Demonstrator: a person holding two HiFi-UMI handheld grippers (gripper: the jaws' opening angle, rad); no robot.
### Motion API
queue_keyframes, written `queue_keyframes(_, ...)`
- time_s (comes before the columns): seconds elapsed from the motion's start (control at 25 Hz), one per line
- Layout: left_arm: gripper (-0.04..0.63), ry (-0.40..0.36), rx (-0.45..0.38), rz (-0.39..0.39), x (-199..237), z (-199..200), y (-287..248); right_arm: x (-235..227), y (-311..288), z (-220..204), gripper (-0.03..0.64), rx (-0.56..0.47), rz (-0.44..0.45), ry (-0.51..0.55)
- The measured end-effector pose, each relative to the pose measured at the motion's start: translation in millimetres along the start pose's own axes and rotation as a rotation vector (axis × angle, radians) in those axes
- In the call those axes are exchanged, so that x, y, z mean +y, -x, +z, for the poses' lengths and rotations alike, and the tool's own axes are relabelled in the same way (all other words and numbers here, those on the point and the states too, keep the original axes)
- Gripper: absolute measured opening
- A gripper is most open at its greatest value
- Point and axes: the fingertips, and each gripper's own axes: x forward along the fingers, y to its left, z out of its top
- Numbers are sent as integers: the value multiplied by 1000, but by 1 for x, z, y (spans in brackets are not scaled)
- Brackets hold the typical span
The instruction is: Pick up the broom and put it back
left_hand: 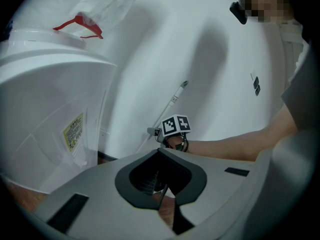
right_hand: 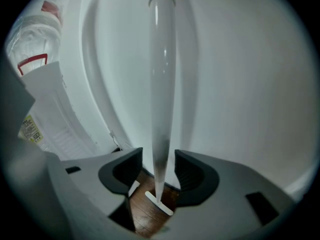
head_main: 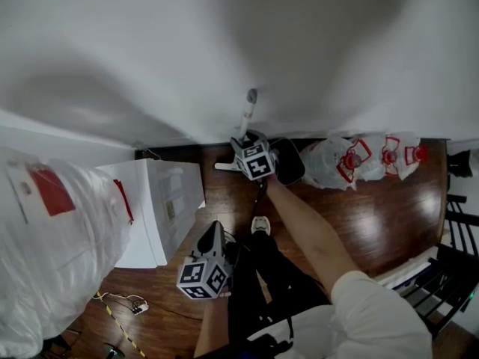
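- Closest to the person, at about eleven o'clock, the left gripper (head_main: 213, 238) is hovering above the dark wooden floor (head_main: 374, 223). Its tongs are lying pressed together and are carrying nothing.
- Out at ten o'clock, a white boxy plastic appliance (head_main: 161, 208) is standing on the floor. A large translucent plastic bag with a red tie (head_main: 52, 238) is bulging beside it at nine o'clock.
- Straight ahead at twelve o'clock, the person's outstretched arm is holding the right gripper (head_main: 248, 142) close to the wall. Its tongs are standing narrowly apart, one on each side of the handle, and a sliver of gap is showing on either side, so they seem to be bracketing the handle, not squeezing it.
- The white long-handled broom (right_hand: 161, 84) is standing nearly upright between those tongs. Its flat white foot is resting on the floor and its upper handle is leaning towards the plain white wall (head_main: 224, 51).
- Farther off, at two o'clock, a row of clear plastic bags with red handles (head_main: 359, 159) is sitting along the foot of the wall.
- Judging by this, the task is nearing its end. The broom appears to be parked in its place, and what is remaining is drawing the right gripper back without nudging the handle off balance.
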Motion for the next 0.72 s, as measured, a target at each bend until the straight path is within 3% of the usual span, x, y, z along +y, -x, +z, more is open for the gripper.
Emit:
queue_keyframes(0.12,-5,0,-3,3,0,2,2,-1,9,-3,280,11,-1,-21)
queue_keyframes(0.32,-4,-10,-32,12,-3,13,9,7,48,-15,279,14,33,-24)
queue_keyframes(0.36,-3,-15,-37,14,-5,15,11,10,60,-16,255,6,45,-31)
queue_keyframes(0.52,-3,-44,-63,15,-22,31,32,31,119,-12,20,-52,117,-63)
queue_keyframes(0.72,-4,-100,-100,-9,-46,53,70,67,210,15,3,-175,176,-143)
